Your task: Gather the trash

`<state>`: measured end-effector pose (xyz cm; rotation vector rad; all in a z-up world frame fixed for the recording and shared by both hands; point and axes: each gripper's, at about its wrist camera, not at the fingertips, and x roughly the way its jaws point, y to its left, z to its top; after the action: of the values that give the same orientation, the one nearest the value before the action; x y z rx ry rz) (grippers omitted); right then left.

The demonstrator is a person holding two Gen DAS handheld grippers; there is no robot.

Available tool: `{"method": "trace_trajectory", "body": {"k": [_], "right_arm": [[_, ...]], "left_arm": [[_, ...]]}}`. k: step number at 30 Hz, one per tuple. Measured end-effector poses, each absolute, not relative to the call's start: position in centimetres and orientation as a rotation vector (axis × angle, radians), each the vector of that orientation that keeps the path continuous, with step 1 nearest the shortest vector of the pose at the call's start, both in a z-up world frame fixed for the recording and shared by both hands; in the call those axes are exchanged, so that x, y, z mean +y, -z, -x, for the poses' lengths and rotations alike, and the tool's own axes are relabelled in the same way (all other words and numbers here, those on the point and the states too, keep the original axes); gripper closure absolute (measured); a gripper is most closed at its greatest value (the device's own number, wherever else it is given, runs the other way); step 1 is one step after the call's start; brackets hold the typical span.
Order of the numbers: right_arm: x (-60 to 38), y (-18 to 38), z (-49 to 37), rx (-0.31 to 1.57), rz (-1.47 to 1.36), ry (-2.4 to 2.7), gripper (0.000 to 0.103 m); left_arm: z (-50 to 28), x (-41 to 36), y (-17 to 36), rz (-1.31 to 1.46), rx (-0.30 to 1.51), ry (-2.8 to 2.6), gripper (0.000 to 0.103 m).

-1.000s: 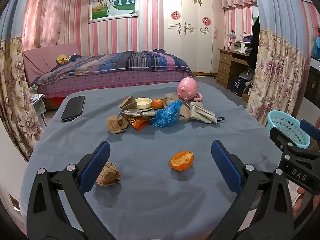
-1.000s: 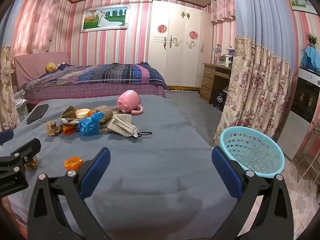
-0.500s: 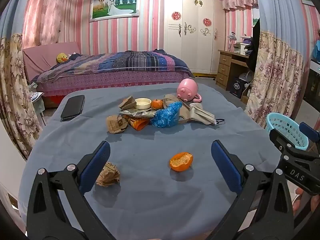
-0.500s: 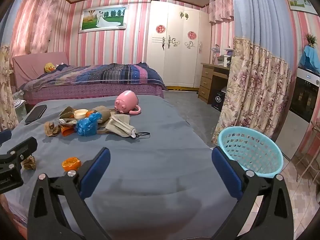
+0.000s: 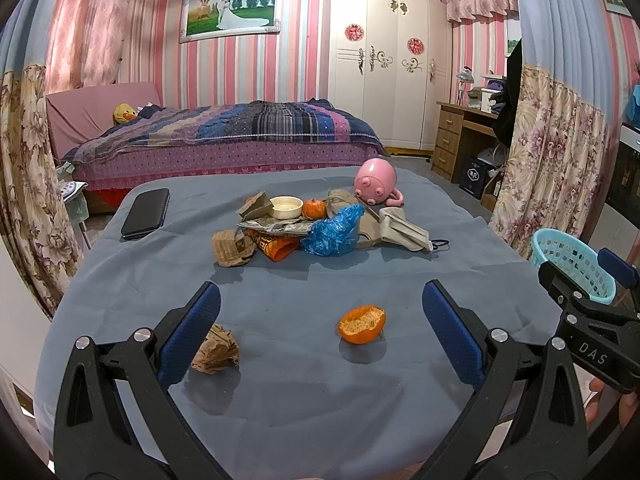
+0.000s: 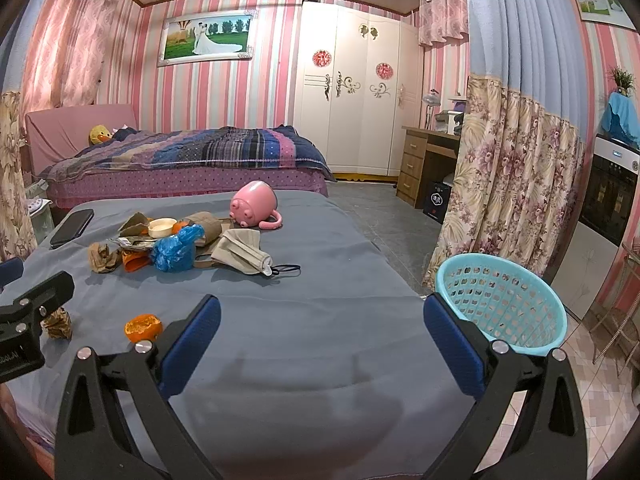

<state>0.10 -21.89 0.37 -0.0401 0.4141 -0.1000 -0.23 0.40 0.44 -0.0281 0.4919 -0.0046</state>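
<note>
Since a second ago both views have shifted only slightly; nothing on the counter [image 5: 280,392] has moved. My left gripper [image 5: 320,336] hangs with its jaws spread wide, gripping nothing, and my right gripper [image 6: 322,340] is equally wide and bare.

Taking the orange peel half [image 5: 362,324] as my landmark: it is one hollow, pithy cup lying between the left gripper's blue pads. Left of it sits one crumpled brown paper wad [image 5: 216,350], just beside the left pad. Beyond the peel lies the heap: a second crumpled brown wad [image 5: 232,247], one orange wrapper [image 5: 276,248], one glossy blue plastic bag [image 5: 334,232], one round cream dish [image 5: 286,207], one whole tangerine [image 5: 314,209], and folded beige cloth [image 5: 402,229]. Farther back lies one smooth pink pig-faced mug [image 5: 376,182] on its side. Far left of the peel rests one flat black phone [image 5: 146,213]. Right of it, off the counter edge, stands one perforated turquoise basket [image 6: 504,304].
</note>
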Motion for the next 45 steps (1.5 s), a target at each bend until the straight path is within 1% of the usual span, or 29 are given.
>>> {"method": "trace_trajectory", "body": {"k": [45], "right_arm": [[-22.18, -0.55, -0.19, 0.407, 0.032, 0.115, 0.004]], "left_arm": [[0.15, 0.65, -0.37, 0.03, 0.491, -0.002, 0.005]]}}
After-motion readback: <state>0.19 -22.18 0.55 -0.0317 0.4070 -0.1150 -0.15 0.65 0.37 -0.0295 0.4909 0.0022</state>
